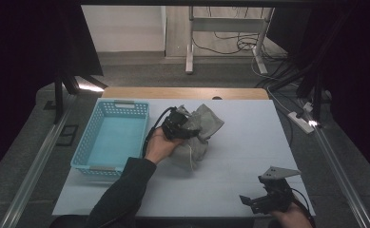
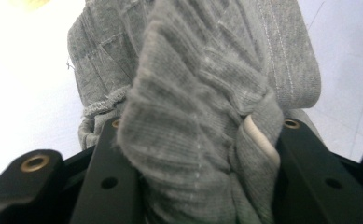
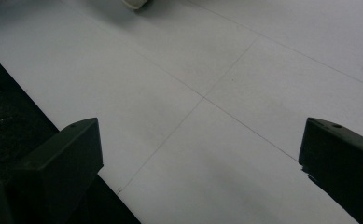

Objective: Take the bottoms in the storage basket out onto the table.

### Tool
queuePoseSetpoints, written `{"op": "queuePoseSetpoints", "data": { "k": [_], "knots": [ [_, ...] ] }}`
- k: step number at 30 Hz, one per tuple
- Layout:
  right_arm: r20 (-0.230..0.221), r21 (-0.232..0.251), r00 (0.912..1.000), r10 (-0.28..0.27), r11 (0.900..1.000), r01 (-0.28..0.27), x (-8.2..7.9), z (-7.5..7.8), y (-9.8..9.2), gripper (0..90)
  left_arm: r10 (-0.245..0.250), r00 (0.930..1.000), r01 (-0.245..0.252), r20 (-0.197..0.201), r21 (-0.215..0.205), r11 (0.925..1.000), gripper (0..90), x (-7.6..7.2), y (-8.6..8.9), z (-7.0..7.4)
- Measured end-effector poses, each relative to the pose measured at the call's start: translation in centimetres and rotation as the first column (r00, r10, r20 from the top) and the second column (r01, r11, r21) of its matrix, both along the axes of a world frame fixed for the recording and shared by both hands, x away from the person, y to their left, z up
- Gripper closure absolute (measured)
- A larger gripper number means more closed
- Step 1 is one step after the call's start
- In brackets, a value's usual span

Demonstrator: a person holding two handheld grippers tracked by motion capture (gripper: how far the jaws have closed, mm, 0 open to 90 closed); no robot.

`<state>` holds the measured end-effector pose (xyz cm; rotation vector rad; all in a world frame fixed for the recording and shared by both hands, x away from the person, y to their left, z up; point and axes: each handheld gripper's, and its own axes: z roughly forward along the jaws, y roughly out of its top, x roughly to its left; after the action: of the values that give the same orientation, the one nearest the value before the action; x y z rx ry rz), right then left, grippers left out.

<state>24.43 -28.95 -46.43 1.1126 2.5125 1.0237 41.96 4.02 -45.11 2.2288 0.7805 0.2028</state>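
Near the middle of the high view, the left claw is clamped on a grey knitted garment, which looks like sweatpants or a sweater with a drawstring. The garment sits bunched on the white counter, just right of a light blue plastic basket that occupies the left-centre of the frame. The person's left hand wraps the claw's body, and a dark sleeve runs from it down to the bottom edge.

In the left gripper view, the ribbed grey fabric is pinched into a thick fold between the two black jaws at the bottom of the frame, and more of the cloth spreads toward the top. A pale cord lies against the inner face of the jaw at the right.

In the lower right corner of the high view, the right claw sits low over the counter, well apart from the garment, with a grey three-cornered plate on top. In the right gripper view its jaws stand wide apart at the lower left and lower right, with bare white counter between them and nothing in their grasp.
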Motion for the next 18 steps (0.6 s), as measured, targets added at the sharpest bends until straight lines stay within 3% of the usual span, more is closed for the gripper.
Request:
{"op": "queuePoseSetpoints", "data": {
  "k": [5,10,18],
  "knots": [
    [0.002,0.000,1.0000,0.001,1.000,-0.001,0.0,0.0,0.0,0.0,0.007,0.9998,-0.006,-0.020,0.026,0.9996,60.4,0.2,-0.2,-0.9],
    [0.002,0.000,1.0000,0.002,1.000,-0.002,0.0,0.0,0.0,0.0,0.009,0.9990,-0.008,-0.044,0.024,0.9997,59.6,0.5,-0.2,-1.7],
    [0.002,-0.002,1.0000,0.003,1.000,-0.003,0.0,0.0,0.1,0.0,-0.015,0.9967,0.020,-0.079,0.052,0.9984,56.0,0.6,-0.9,-2.8]
  ]
}}
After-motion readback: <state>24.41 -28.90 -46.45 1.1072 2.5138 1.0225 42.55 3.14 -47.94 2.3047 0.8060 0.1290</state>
